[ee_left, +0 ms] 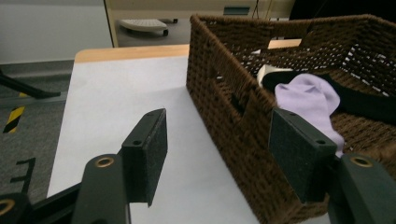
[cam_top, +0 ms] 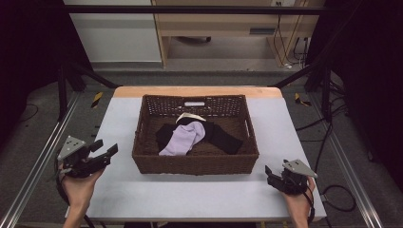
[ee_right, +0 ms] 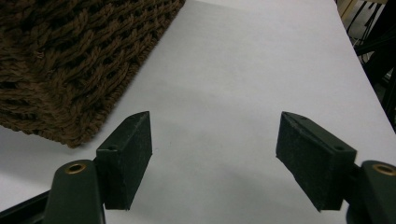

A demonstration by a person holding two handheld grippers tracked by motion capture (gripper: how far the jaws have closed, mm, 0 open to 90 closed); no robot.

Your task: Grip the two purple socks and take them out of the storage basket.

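Lying in the middle of the brown wicker basket (cam_top: pixel 142 137), a lilac sock (cam_top: pixel 184 138) drapes over a black garment (cam_top: pixel 223 137), with a cream strip of cloth (cam_top: pixel 190 117) just behind them toward the far wall. From the left tool view the lilac sock (ee_left: pixel 310 100) shows over the basket's near corner (ee_left: pixel 224 107), the black garment (ee_left: pixel 369 105) beyond it and a bit of cream cloth (ee_left: pixel 266 71) at its far edge. The basket stands in the centre of the pale grey table (cam_top: pixel 119 118), whose far edge is a wooden strip.

At the table's left side the left tool (cam_top: pixel 105 150) is held above the surface, just beside the basket's left wall, its jaws spread apart with nothing between them. At the near right corner the right tool (cam_top: pixel 271 175) sits low over the table, near the basket's right front corner (ee_right: pixel 70 93); its jaws stand apart over bare table (ee_right: pixel 233 70), gripping nothing.
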